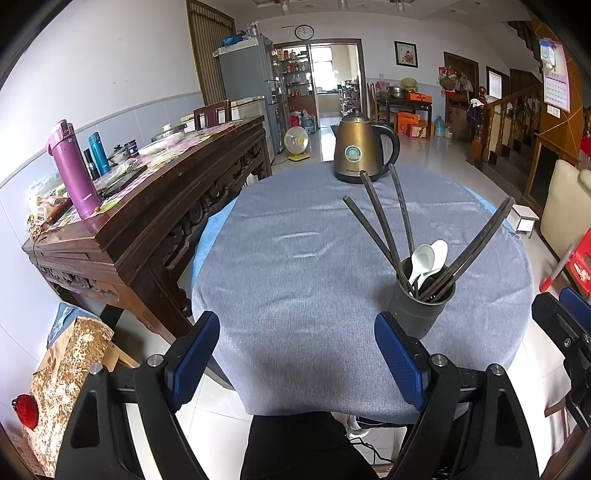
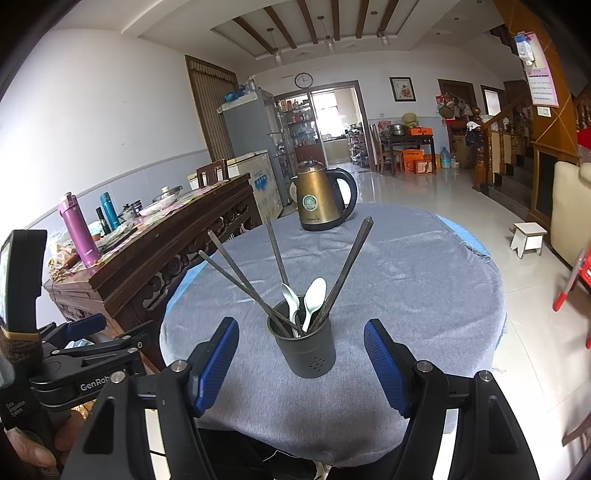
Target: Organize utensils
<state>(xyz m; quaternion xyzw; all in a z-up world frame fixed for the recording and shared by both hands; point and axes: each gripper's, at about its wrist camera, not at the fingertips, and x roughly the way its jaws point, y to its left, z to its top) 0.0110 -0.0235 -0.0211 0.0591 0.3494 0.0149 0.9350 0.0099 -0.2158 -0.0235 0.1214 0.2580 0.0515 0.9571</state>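
A dark round holder (image 2: 303, 349) stands upright near the front of a grey-clothed table (image 2: 424, 280), with dark chopsticks (image 2: 240, 277) fanning out and two white spoons (image 2: 314, 299) inside. The right gripper (image 2: 301, 363) hangs spread wide and empty before it, while the left gripper (image 1: 297, 356) gapes over bare cloth beside it.

Ahead of my fingers, at the far edge of the grey cloth (image 1: 295, 280), stands a bronze kettle (image 1: 356, 147). Off to my left runs a carved sideboard (image 1: 155, 206) with a purple flask (image 1: 72, 170) and a teal flask (image 1: 99, 153). Far beyond hangs a clock (image 1: 304, 32); a white stool (image 2: 529, 236) sits to my right.
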